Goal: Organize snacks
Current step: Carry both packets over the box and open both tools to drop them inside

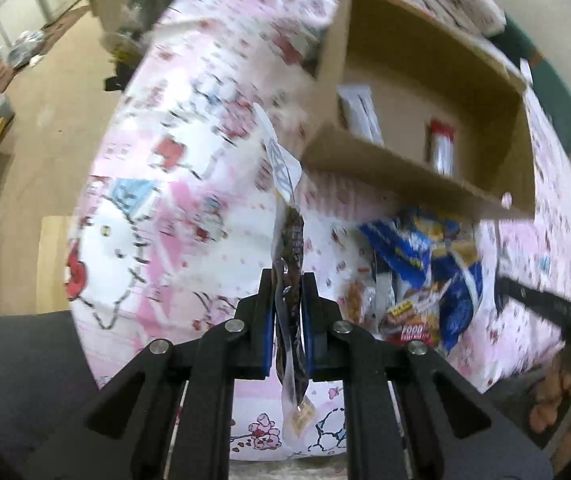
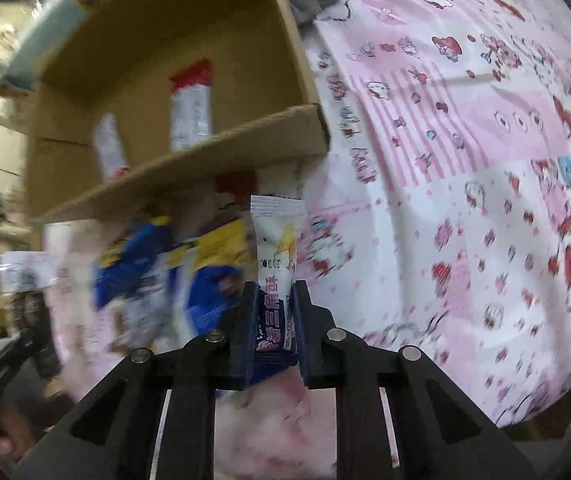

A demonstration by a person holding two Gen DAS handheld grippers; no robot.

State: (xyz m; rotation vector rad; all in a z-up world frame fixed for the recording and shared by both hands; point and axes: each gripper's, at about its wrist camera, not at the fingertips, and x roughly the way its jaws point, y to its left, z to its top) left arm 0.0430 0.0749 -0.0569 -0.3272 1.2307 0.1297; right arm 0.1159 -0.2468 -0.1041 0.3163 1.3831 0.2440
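Snacks are being gathered off a pink cartoon-print bed sheet (image 2: 465, 200) into a brown open-topped cardboard box (image 1: 425, 88), which is already holding two long white-and-red packets (image 2: 191, 112). A loose heap of blue and yellow snack bags (image 1: 417, 272) is lying just in front of the box. The left gripper (image 1: 288, 292) is clamping a thin dark-and-white sachet (image 1: 291, 248); the right gripper (image 2: 273, 304) is pinching a small white-and-purple packet (image 2: 277, 264). Next, each packet is probably needing carrying over the box wall and releasing inside.
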